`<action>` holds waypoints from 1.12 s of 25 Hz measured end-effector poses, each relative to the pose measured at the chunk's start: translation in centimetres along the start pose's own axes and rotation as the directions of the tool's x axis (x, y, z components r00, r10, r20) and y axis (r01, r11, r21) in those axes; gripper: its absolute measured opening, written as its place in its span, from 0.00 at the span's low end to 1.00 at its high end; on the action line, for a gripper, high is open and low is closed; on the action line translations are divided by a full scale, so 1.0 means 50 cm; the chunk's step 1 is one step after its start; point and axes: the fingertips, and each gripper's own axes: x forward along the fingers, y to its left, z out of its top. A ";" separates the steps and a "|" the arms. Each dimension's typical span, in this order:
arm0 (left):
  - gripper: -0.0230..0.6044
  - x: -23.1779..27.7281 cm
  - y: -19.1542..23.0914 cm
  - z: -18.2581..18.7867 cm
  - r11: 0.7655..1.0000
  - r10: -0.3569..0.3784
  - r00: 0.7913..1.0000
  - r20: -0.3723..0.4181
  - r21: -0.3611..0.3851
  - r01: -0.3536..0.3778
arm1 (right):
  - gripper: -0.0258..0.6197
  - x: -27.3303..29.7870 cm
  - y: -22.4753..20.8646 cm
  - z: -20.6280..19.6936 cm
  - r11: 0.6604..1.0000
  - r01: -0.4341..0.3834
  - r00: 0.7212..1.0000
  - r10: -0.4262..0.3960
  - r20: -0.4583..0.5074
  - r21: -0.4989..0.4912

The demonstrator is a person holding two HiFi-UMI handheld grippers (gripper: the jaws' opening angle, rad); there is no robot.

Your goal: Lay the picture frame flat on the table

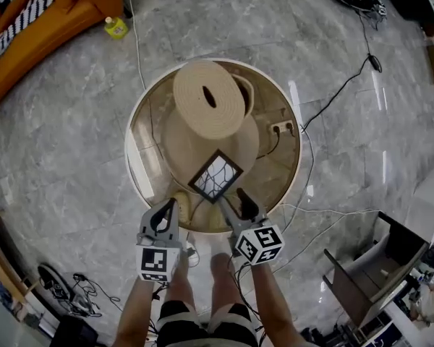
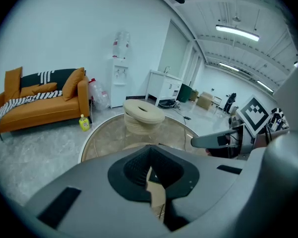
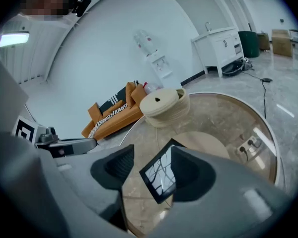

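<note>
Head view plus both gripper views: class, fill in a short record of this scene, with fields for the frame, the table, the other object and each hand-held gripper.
Picture frame: dark-edged, face up on the table, apparently lying flat
Table: round, glass-topped
Beige disc stack: on the table, beyond the frame
Left hand-held gripper: jaws together, nothing held, at the table's near edge
Right hand-held gripper: jaws apart, just short of the frame, not gripping it
</note>
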 end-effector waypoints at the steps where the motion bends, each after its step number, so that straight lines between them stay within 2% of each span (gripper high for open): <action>1: 0.06 -0.012 -0.006 0.016 1.000 0.001 1.000 0.009 0.008 -0.001 | 0.40 -0.013 0.010 0.015 1.000 -0.002 1.000 0.002 0.008 -0.018; 8: 0.06 -0.105 -0.050 0.157 0.998 0.008 0.997 0.077 0.068 -0.013 | 0.36 -0.123 0.086 0.127 0.997 -0.015 0.997 0.021 0.071 -0.081; 12: 0.06 -0.179 -0.080 0.250 0.995 0.009 0.992 0.129 0.102 -0.022 | 0.33 -0.207 0.149 0.189 0.988 -0.009 0.994 0.026 0.108 -0.157; 16: 0.06 -0.258 -0.120 0.333 0.989 0.005 0.985 0.172 0.142 -0.030 | 0.31 -0.292 0.207 0.259 0.969 0.008 0.989 0.029 0.146 -0.246; 20: 0.06 -0.327 -0.146 0.410 0.981 0.009 0.974 0.227 0.186 -0.052 | 0.27 -0.362 0.258 0.344 0.929 0.058 0.977 0.023 0.214 -0.365; 23: 0.06 -0.407 -0.190 0.447 0.982 0.033 0.968 0.249 0.175 -0.078 | 0.25 -0.452 0.298 0.384 0.910 0.077 0.969 0.027 0.245 -0.406; 28: 0.06 -0.516 -0.237 0.501 0.977 0.072 0.955 0.287 0.173 -0.125 | 0.21 -0.572 0.357 0.433 0.902 0.089 0.955 0.042 0.293 -0.422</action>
